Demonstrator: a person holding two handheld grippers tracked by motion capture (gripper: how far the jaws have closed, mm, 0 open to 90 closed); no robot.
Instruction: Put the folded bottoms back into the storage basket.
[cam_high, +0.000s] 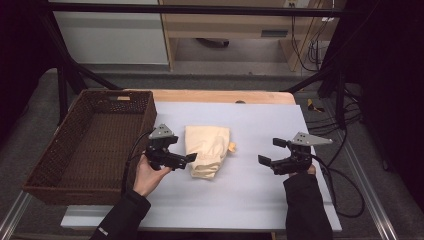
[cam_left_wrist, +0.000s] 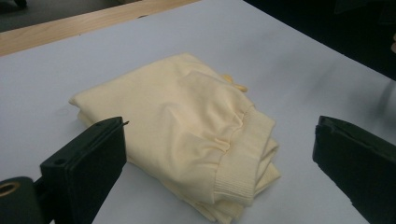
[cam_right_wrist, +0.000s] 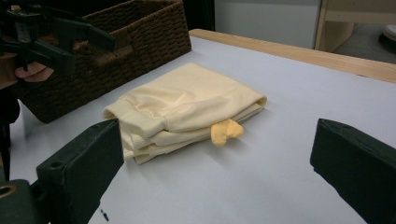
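Hovering: left gripper spread beside folded yellow garment | right gripper spread, well apart | garment lay mid-table, ungrasped | wicker basket empty; packing seemingly undone

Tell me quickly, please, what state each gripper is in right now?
Left gripper: open, holding nothing, beside the folded yellow garment.
Right gripper: open, holding nothing.
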